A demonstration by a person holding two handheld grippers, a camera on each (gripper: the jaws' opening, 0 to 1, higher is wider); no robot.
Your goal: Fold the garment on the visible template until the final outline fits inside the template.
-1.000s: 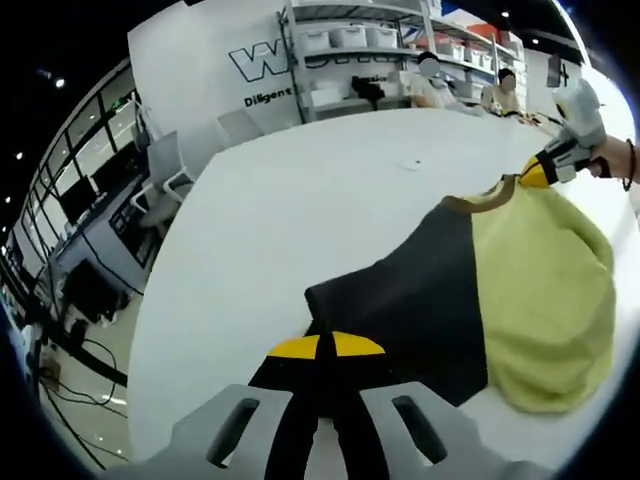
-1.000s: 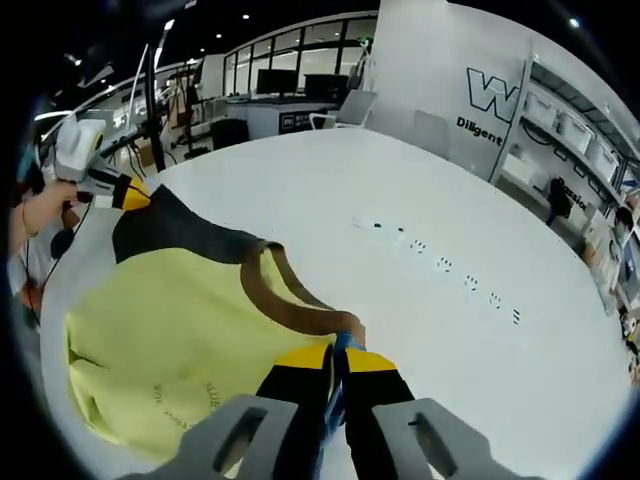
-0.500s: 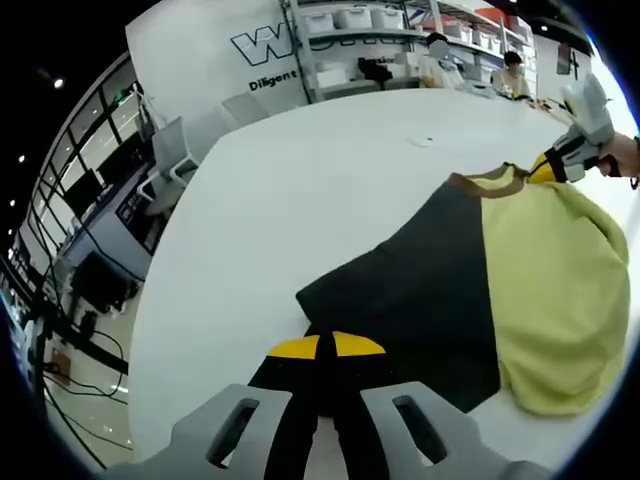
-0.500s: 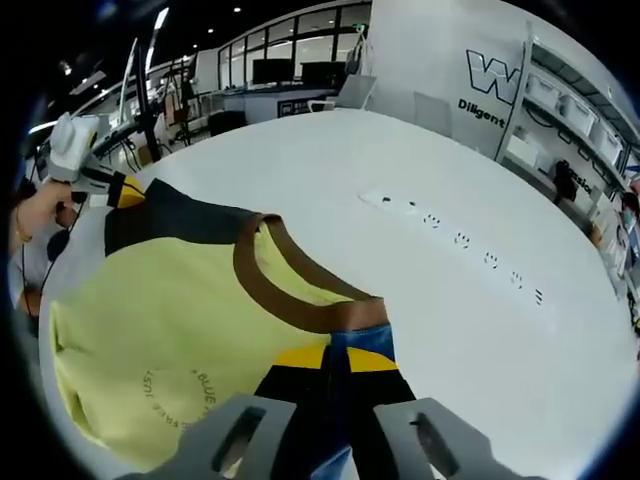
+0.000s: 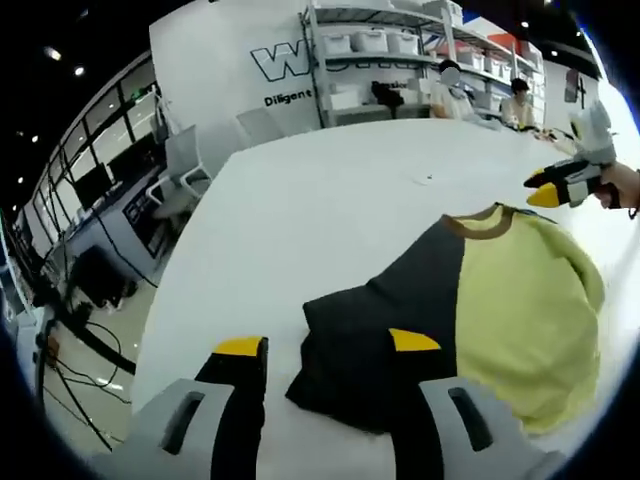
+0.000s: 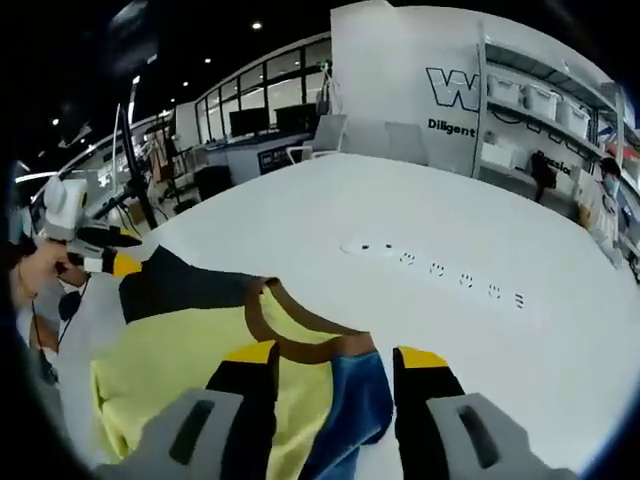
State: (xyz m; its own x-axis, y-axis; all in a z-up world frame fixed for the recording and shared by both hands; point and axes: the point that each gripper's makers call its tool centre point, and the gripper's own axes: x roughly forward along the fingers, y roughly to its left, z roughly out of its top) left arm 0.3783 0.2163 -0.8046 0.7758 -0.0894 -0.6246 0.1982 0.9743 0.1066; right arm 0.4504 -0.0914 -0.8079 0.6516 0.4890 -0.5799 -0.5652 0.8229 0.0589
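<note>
The garment point(image 5: 480, 310) (yellow body, black sleeve, brown collar, a blue sleeve near the right gripper) lies on the white tabletop point(image 5: 320, 200), while the left gripper point(image 5: 325, 350) and right gripper point(image 6: 335, 358) both hover over it with jaws apart, holding nothing.

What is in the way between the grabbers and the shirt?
Nothing visible. The left gripper is open right over the shirt's dark sleeve, and the right gripper is open over its brown collar. Only bare white table lies around.
</note>
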